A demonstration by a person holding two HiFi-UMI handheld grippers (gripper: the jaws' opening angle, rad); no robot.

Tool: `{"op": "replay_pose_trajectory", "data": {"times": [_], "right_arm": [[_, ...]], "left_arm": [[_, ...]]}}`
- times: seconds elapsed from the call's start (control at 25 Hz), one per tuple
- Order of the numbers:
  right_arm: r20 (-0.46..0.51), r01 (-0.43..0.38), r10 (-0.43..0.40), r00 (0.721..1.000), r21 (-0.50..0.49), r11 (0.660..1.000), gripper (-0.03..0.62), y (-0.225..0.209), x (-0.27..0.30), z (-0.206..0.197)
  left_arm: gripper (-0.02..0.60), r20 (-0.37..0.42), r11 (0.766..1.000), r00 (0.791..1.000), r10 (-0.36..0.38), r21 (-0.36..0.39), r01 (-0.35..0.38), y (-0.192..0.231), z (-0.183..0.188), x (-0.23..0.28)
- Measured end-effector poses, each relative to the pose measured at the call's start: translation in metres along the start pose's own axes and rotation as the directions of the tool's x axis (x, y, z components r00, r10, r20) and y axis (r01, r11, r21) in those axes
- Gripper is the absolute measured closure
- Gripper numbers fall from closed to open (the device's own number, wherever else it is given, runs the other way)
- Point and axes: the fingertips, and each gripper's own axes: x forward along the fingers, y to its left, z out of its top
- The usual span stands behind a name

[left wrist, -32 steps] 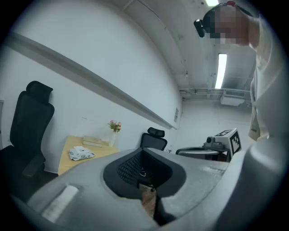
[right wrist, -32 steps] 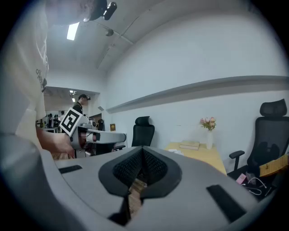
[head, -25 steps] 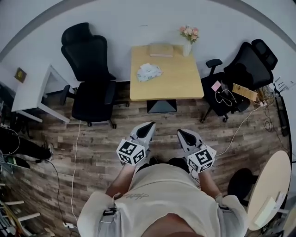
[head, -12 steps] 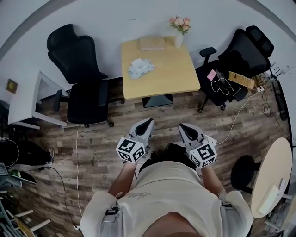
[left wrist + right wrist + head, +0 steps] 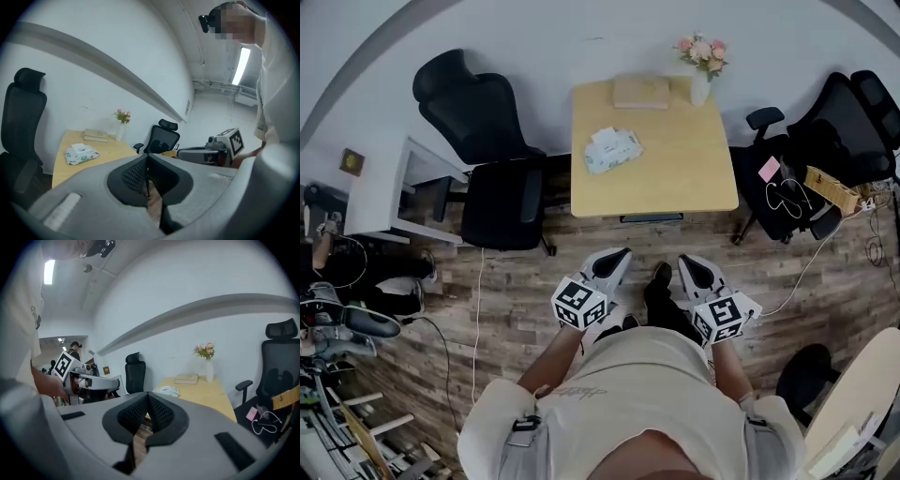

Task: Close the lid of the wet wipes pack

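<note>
white-and-green wipes pack [image 5: 612, 150], tan table [image 5: 675, 173]

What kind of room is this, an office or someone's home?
Most likely an office or meeting room: black swivel chairs, a plain wooden table holding a wet wipes pack and flower vase, and a white desk nearby.

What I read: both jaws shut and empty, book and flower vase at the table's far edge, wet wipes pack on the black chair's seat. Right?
Not quite. The head view shows the wet wipes pack on the wooden table, left of its middle. The book, vase and shut, empty jaws are as stated.
</note>
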Motion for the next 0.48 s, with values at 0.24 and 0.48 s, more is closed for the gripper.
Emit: {"op": "replay_pose_trajectory", "data": {"times": [0.24,0.48], "right_arm": [[0.052,-0.066,0.070,0.996,-0.070,0.995,0.595,-0.061,0.066,0.044],[0.045,-0.119,0.123,0.991,-0.074,0.990,0.595,-0.115,0.101,0.056]], "left_arm": [[0.563,-0.013,0.998,0.998,0.061,0.022,-0.061,0.055,0.043,0.056],[0.563,0.051,0.991,0.989,0.136,-0.014,-0.135,0.083,0.080,0.089]]}}
